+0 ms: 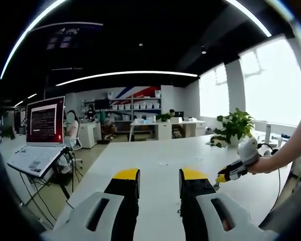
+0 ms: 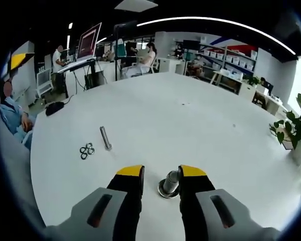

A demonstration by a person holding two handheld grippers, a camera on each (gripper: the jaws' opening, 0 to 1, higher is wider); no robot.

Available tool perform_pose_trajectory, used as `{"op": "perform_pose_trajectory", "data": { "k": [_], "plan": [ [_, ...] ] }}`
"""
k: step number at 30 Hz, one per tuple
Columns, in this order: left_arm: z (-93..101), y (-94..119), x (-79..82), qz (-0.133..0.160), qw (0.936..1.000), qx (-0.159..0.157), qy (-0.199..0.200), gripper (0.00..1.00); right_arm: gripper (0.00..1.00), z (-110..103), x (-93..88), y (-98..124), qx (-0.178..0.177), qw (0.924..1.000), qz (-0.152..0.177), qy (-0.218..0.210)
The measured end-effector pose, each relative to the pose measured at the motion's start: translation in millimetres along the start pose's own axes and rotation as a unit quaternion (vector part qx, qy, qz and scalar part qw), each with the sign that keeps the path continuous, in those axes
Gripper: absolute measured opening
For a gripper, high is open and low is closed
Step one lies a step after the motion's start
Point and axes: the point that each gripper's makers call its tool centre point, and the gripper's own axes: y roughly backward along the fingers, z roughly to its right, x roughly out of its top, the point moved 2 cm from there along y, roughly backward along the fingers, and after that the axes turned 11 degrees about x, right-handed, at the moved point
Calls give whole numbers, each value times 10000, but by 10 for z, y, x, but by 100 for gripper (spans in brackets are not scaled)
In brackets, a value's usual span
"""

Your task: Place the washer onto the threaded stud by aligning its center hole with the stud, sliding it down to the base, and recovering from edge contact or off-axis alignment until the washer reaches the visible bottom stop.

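A short threaded stud [image 2: 170, 179] stands on its round metal base on the white table [image 2: 190, 110]. It sits between the jaws of my right gripper [image 2: 161, 171], close against the right jaw. The right gripper is open and grips nothing. Three dark washers [image 2: 87, 149] lie in a cluster to the left, with a loose metal bolt [image 2: 106, 137] flat beside them. In the left gripper view, my left gripper [image 1: 159, 175] is open and empty above the table [image 1: 155, 150]. The right gripper [image 1: 223, 176], held by a hand, points down at the table on the right.
An open laptop [image 1: 40, 135] on a stand, with cables, is at the left. A potted plant [image 1: 234, 125] stands at the table's far right. A seated person in blue [image 2: 12, 118] is at the table's left edge. Desks, shelves and people fill the room behind.
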Motion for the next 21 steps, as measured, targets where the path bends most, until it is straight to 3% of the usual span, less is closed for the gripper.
{"op": "perform_pose_trajectory", "data": {
  "k": [9,21],
  "plan": [
    [1,-11,17,9,10000,-19,-7,29,30,19,68,63,-106,9998,148,-80],
    [-40,-42,66,44,10000,-38,14,30,32,105,270,386,-492,9948,743,-488]
  ]
}}
